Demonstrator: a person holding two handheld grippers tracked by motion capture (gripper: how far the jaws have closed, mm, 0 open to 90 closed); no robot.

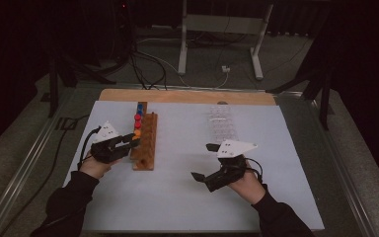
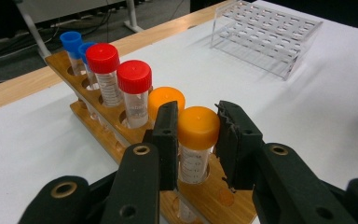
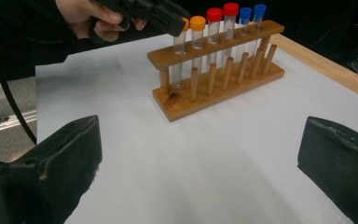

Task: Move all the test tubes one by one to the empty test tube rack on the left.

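High view: at the left of the white-covered desk [image 1: 177, 197], the left gripper [image 1: 128, 142] sits in a hand that comes in from the bottom edge, its grey three-cornered plate on top and its black jaws reaching right to the near end of the long wooden test-tube rack [image 1: 145, 143]. The left gripper view shows those jaws pinching the orange screw cap of the clear plastic tube [image 2: 196, 140] that stands upright in the rack's nearest filled hole, one pad on each side of the cap. Behind it in the same row stand a second orange-capped tube [image 2: 164, 100], two red-capped tubes [image 2: 134, 91] and two blue-capped tubes [image 2: 72, 49], all upright in their holes. Right of the wooden rack, well apart from it and towards the far side of the desk, lies a clear acrylic tube rack [image 1: 223, 123] with no tubes in it. Nearer the person and to the right, the right gripper [image 1: 203, 162] is held in the other hand over bare desk, its jaws spread wide with nothing between them; the right gripper view looks across the white surface at the wooden rack from between those two parted jaws
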